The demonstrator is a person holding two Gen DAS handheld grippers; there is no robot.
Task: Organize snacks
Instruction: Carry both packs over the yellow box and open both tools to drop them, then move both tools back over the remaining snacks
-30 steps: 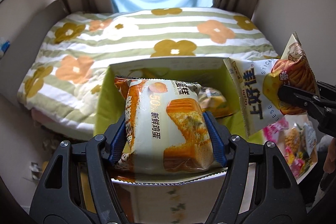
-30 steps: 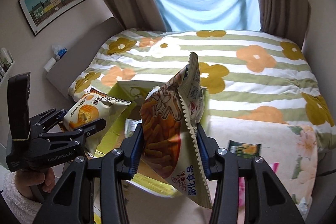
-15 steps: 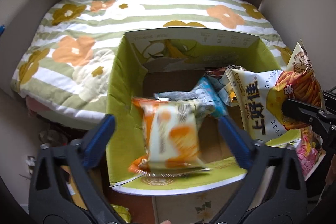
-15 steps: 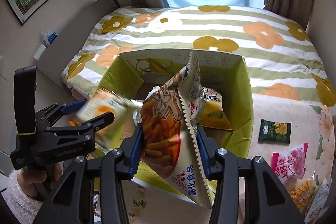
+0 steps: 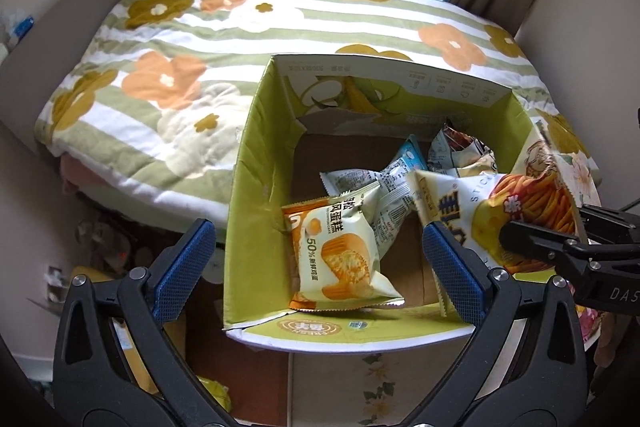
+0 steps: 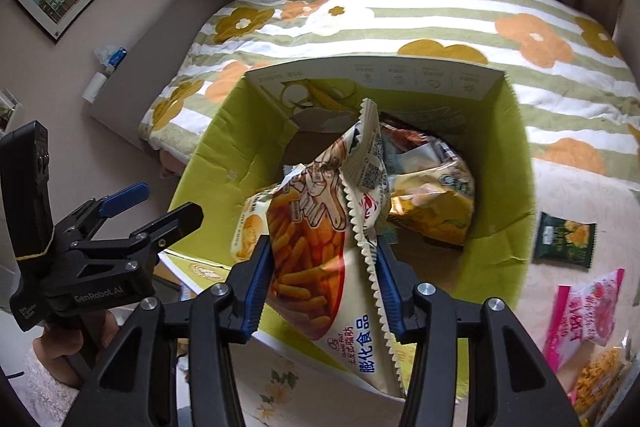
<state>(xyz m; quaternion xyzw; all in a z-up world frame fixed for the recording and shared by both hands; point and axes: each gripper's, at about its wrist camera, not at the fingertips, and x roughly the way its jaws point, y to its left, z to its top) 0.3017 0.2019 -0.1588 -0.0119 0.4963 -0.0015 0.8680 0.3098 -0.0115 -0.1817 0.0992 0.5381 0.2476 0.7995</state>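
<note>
Lying in the box (image 5: 256,155), the cake packet (image 5: 340,255) sits below the spread left claw (image 5: 316,263); right claw (image 6: 324,283) grips the chip bag (image 6: 316,235).

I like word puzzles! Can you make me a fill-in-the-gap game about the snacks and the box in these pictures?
1. The cake packet lies inside the green ____.
2. The left gripper holds nothing; its jaws are ____.
3. The right gripper is shut on the ____ bag.
4. The pink snack packet lies ____ the box.

Missing words: box; open; cheese sticks; outside
</note>
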